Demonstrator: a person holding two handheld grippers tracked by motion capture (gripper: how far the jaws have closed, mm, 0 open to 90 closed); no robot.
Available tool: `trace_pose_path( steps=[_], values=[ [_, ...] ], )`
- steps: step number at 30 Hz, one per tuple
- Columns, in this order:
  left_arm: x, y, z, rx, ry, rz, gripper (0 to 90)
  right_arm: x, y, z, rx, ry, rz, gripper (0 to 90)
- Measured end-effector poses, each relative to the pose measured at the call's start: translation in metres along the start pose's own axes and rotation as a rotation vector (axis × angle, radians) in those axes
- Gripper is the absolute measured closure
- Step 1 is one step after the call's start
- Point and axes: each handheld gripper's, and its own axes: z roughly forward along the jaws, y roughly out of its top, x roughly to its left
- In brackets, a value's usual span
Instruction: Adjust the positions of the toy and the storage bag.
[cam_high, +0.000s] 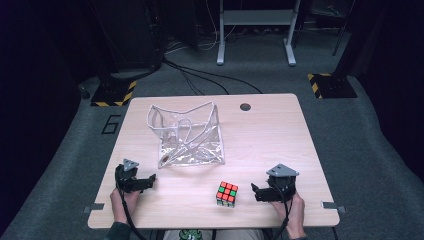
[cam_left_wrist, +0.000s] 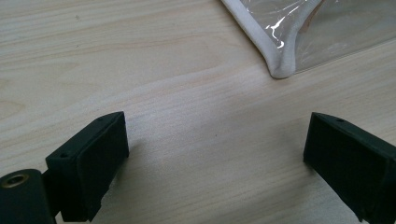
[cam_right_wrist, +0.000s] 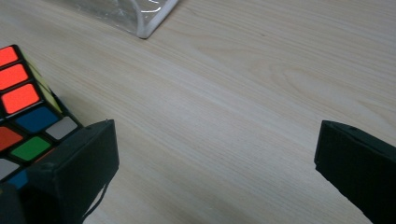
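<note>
1. The wooden table (cam_high: 270, 145) has its near edge at the bottom of the high view, where the person's hands come in; both grippers sit close to that edge, the left gripper (cam_high: 145, 182) near the left side and the right gripper (cam_high: 259, 192) toward the right side.
2. Bare wood lies open across the right half of the table, from the right gripper up to the round cable hole (cam_high: 245, 107) near the far edge.
3. The left gripper rests low over the table with its jaws spread wide and nothing between them; in the left gripper view only plain wood lies in the gap.
4. The right gripper is likewise spread wide and holds nothing.
5. The colour cube (cam_high: 227, 194) stands on the table between the two grippers, near the front edge and just beside the right gripper. In the right gripper view the cube (cam_right_wrist: 23, 112) sits outside the jaws, behind the one on that view's left, not in the gap.
6. The clear plastic bag (cam_high: 187, 137) lies left of centre, farther back than the cube and apart from it, its white-trimmed mouth open and raised.
7. A corner of the bag (cam_left_wrist: 280, 56) lies just ahead of the left gripper, apart from the jaws.
8. A small dark item shows at the bag's near left corner; what it is cannot be told.
</note>
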Motion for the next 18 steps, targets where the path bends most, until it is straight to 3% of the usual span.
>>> trace_pose_path(
  steps=[6,14,18],
  values=[
    [0.000,0.000,0.000,0.000,0.000,0.000,6.4,0.009,0.007,-0.002,-0.002,0.027,-0.028,0.0],
    [0.000,0.000,0.000,-0.002,0.000,0.002,6.4,0.021,0.020,-0.006,-0.018,0.113,-0.061,0.0],
    [0.000,0.000,0.000,-0.003,0.002,0.002,6.4,0.031,0.026,-0.005,0.003,0.112,-0.099,0.0]
  ],
)
